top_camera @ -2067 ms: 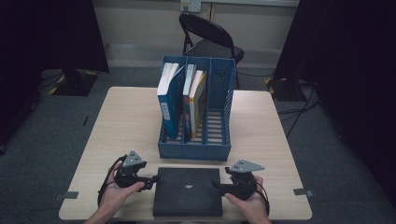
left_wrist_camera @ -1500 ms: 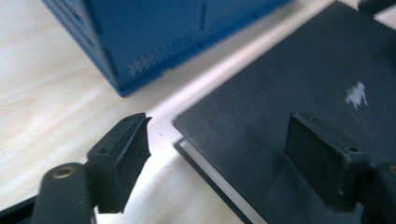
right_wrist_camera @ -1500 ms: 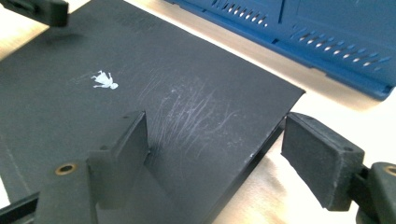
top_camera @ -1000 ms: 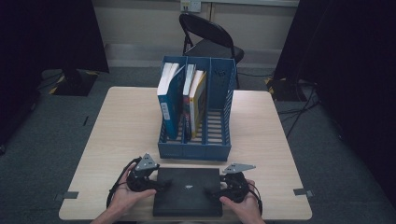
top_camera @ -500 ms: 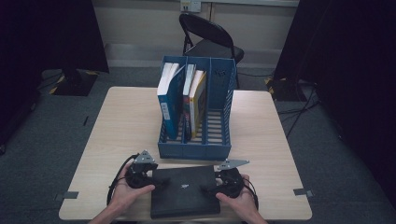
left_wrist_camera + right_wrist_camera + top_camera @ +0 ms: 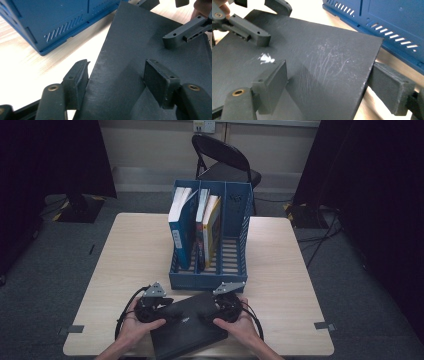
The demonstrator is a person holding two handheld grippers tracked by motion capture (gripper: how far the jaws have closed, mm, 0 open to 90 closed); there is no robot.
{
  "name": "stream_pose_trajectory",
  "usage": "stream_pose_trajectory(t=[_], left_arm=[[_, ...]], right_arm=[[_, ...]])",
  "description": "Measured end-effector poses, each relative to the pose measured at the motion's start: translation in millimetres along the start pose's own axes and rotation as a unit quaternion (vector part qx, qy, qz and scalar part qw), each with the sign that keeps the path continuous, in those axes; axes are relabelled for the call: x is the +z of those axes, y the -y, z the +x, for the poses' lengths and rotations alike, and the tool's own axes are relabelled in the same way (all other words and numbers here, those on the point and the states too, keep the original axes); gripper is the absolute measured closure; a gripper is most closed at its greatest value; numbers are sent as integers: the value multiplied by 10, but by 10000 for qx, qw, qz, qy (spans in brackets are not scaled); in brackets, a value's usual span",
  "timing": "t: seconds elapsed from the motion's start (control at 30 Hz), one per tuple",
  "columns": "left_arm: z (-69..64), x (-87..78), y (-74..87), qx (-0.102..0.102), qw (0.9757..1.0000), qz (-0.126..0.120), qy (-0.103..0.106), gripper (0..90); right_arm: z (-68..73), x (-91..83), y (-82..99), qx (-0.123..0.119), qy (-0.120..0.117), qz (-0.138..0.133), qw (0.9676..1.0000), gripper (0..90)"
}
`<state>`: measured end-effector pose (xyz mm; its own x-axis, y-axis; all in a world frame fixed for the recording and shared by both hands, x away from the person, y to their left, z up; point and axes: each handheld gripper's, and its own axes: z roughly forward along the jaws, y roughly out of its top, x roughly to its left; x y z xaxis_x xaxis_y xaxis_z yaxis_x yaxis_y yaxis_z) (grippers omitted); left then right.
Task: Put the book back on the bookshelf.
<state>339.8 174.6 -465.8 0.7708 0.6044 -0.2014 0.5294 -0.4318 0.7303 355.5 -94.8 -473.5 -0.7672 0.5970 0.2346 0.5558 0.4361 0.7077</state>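
Blue file rack [image 6: 210, 275] just behind black folder [image 6: 187, 327]

- The high view is dim, its corners falling to near black around the lit table [image 6: 125, 250].
- Both gripper views are brighter, slightly soft, with pale glare on the wood.

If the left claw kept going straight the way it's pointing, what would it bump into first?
Probably the right claw. The left claw straddles the edge of the flat black book and points across its cover toward the other claw, though the depth is hard to judge.
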Motion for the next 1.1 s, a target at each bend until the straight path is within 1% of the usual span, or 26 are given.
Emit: stream_pose_trajectory(t=[0.03, 0.17, 0.2, 0.27, 0.3, 0.33, 0.4, 0.47, 0.5, 0.53, 0.57, 0.6, 0.63, 0.67, 0.7, 0.73, 0.77, 0.8, 0.83, 0.87, 0.97, 1.0, 1.03, 1.07, 1.1], left_arm=[[13, -6, 4, -12, 10000, -12, 31, 392], [10, -6, 11, -26, 10000, -38, 24, 403], [11, -4, 13, -48, 10000, -44, 15, 402], [17, -6, 13, -73, 10000, -25, 24, 401], [20, -4, 12, -97, 9999, -23, 28, 399], [19, -4, 10, -112, 9999, -12, 25, 398], [15, -1, 8, -116, 9999, -19, 21, 396], [19, 1, 5, -120, 9999, -9, 28, 394], [19, 1, 5, -120, 9999, -9, 28, 393], [15, 7, 2, -204, 9998, -12, 9, 389], [17, 9, 1, -304, 9995, -4, -15, 388], [10, 10, 1, -353, 9994, -6, -26, 389], [-9, 8, 2, -300, 9995, -33, -104, 393], [-18, 8, 3, -270, 9995, -50, -136, 395], [-16, 11, 1, -190, 9997, -52, -124, 396], [-16, 11, 1, -190, 9997, -52, -124, 396], [-8, 18, -1, -165, 9998, -57, -72, 397], [-2, 22, 1, -181, 9998, -64, -44, 397], [-2, 22, 1, -181, 9998, -64, -44, 397], [-1, 28, 1, -155, 9998, -86, -34, 398], [-4, 26, -1, -179, 9998, -71, -55, 400], [-10, 23, -6, -219, 9997, -48, -80, 400], [-10, 23, -6, -219, 9997, -48, -80, 400], [-20, 5, -9, -267, 9995, 20, -151, 401], [-20, 5, -9, -267, 9995, 20, -151, 401]], right_arm=[[21, -5, 15, -7, 80, -68, 9999, 156], [35, -65, 73, -39, 122, -100, 9999, 168], [71, -149, 122, -211, 234, -167, 9994, 192], [84, -182, 142, -241, 245, -170, 9993, 193], [115, -279, 220, -266, 286, -178, 9991, 194], [124, -309, 251, -275, 305, -170, 9990, 195], [146, -395, 347, -234, 338, -167, 9990, 208], [175, -477, 421, -212, 476, -196, 9985, 247], [175, -477, 421, -212, 476, -196, 9985, 247], [214, -533, 485, -142, 555, -205, 9981, 241], [238, -554, 517, -163, 536, -211, 9982, 244], [263, -571, 545, -195, 553, -181, 9981, 250], [281, -585, 565, -186, 555, -222, 9980, 248], [305, -606, 588, -203, 540, -179, 9982, 251], [321, -613, 608, -224, 557, -160, 9981, 255], [321, -613, 608, -224, 557, -160, 9981, 255], [343, -608, 656, -231, 555, -73, 9982, 264], [349, -592, 670, -275, 601, 12, 9978, 265], [349, -592, 670, -275, 601, 12, 9978, 265], [339, -580, 669, -286, 550, 28, 9981, 251], [320, -575, 668, -297, 482, 21, 9984, 260], [327, -581, 665, -325, 418, 25, 9986, 333], [327, -581, 665, -325, 418, 25, 9986, 333], [344, -583, 664, -426, 430, -19, 9982, 389], [344, -583, 664, -426, 430, -19, 9982, 389]])
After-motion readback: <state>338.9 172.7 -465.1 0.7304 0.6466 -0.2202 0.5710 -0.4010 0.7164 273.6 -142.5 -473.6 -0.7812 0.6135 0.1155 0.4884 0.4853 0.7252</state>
